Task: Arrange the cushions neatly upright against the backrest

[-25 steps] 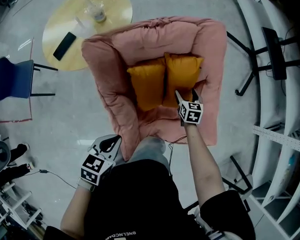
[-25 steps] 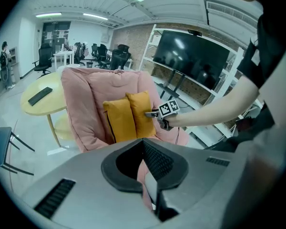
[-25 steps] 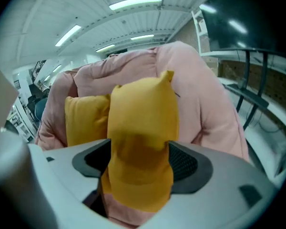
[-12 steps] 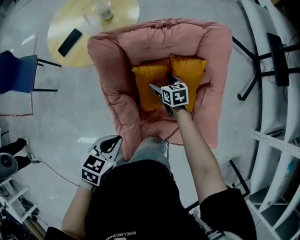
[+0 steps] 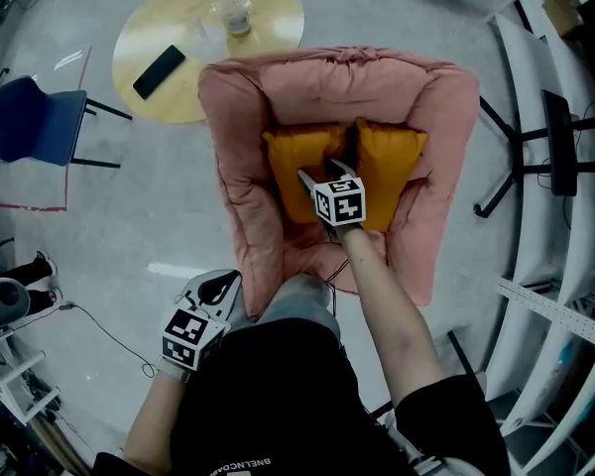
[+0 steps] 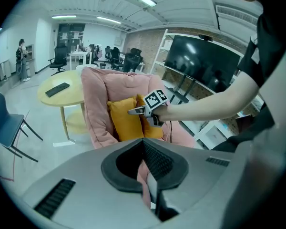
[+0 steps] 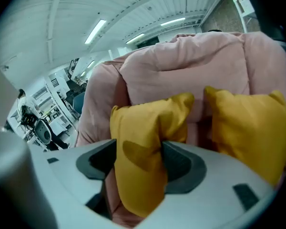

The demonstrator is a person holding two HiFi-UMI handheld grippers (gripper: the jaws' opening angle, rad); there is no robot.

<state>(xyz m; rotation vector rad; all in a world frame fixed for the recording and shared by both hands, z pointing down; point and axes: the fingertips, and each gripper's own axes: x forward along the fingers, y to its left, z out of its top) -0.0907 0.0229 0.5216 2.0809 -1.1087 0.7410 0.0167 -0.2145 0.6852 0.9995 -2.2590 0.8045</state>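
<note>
Two orange cushions stand against the back of a pink armchair [image 5: 240, 117]: the left cushion [image 5: 290, 162] and the right cushion [image 5: 392, 167]. My right gripper [image 5: 325, 174] reaches in over the seat, and its jaws are closing on the left cushion [image 7: 140, 142]. The cushion's near corner fills the gap, with both pads against the fabric. The right cushion [image 7: 250, 128] stands free beside it. My left gripper [image 5: 216, 288] hangs low by the person's left side, in front of the chair. Its jaws stand together with nothing in them [image 6: 144, 147].
A round yellow table [image 5: 178, 28] stands behind the chair on the left. It holds a black phone [image 5: 160, 71] and a glass [image 5: 236, 13]. A blue chair [image 5: 35, 127] is at far left. A monitor on a stand [image 5: 560, 132] and white shelving line the right side.
My right gripper has swung left from the right cushion's front corner to the left cushion and closed onto it. The left gripper has stayed put.
</note>
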